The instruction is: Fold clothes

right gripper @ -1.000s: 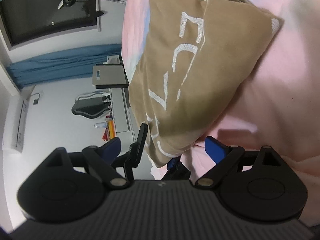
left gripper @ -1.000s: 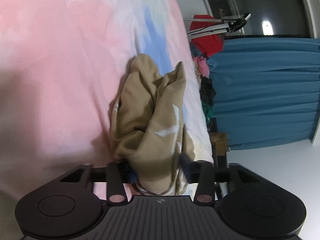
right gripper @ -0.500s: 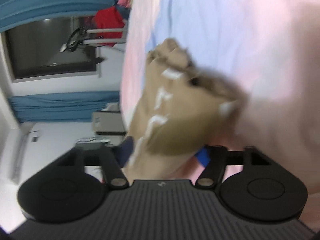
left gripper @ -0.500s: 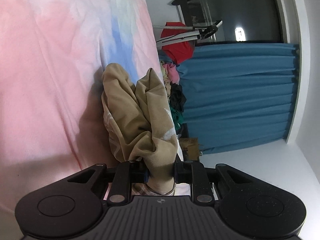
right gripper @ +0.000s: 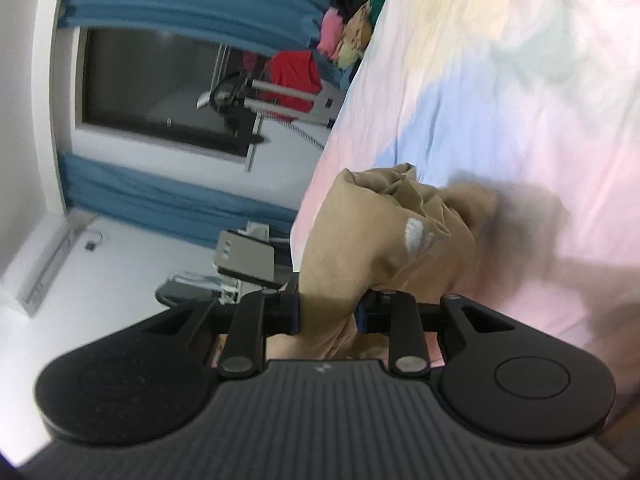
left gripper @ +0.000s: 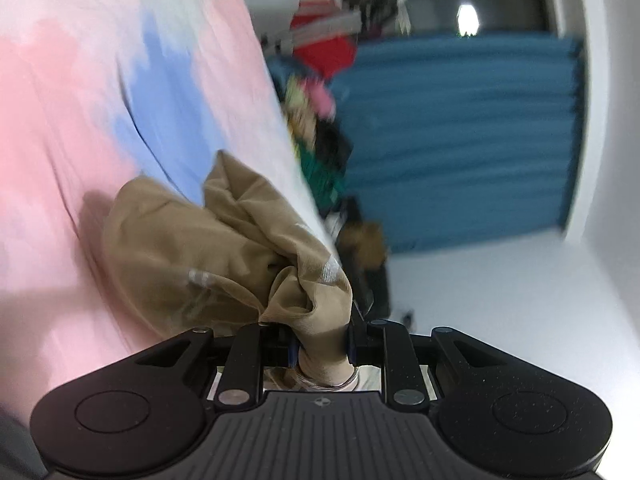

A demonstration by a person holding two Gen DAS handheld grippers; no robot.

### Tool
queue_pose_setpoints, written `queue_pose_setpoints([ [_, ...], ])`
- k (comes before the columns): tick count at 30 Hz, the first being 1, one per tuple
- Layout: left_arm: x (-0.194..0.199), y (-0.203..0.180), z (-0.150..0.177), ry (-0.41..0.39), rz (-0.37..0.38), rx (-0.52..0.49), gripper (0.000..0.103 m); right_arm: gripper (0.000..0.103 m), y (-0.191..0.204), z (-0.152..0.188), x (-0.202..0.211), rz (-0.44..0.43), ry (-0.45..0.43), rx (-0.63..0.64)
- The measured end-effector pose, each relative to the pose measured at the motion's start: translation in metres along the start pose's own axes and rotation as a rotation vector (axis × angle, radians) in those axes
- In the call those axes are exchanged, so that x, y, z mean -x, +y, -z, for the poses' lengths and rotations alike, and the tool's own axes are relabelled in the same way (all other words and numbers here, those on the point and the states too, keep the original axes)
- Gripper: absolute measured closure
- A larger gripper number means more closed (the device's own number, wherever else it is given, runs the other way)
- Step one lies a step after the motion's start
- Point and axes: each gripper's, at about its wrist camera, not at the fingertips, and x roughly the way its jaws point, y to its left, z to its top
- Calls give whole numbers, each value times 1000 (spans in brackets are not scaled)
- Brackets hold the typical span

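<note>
Tan garment (left gripper: 208, 240), pinched by both grippers, right closing

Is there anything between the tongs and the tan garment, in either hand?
Nothing visible. The left tongs are shut on a bunch of the tan garment. The right tongs are closing, with the same cloth already between them, above the pastel bedsheet.

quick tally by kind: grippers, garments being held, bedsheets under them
hand-held grippers: 2, left hand-held gripper and right hand-held gripper, jaws closing
tan garments held: 1, tan garment with white print, bunched between both
pastel bedsheets: 1, pastel bedsheet
total: 4
</note>
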Motion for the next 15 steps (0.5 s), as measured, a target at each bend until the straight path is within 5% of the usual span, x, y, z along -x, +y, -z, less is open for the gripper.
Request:
queue_pose_setpoints([
  [5,-91,-41,-1,177,-74,6,80,75,-3,-56,19,39,-90,-47],
  [9,-200,-77,-12,254,-149,-104,80,75,-8,-127,4,131,-177,-21],
  [15,-357,-130,-26,263,-169,-222,81,75,7,-236,-44,297,-333,123],
])
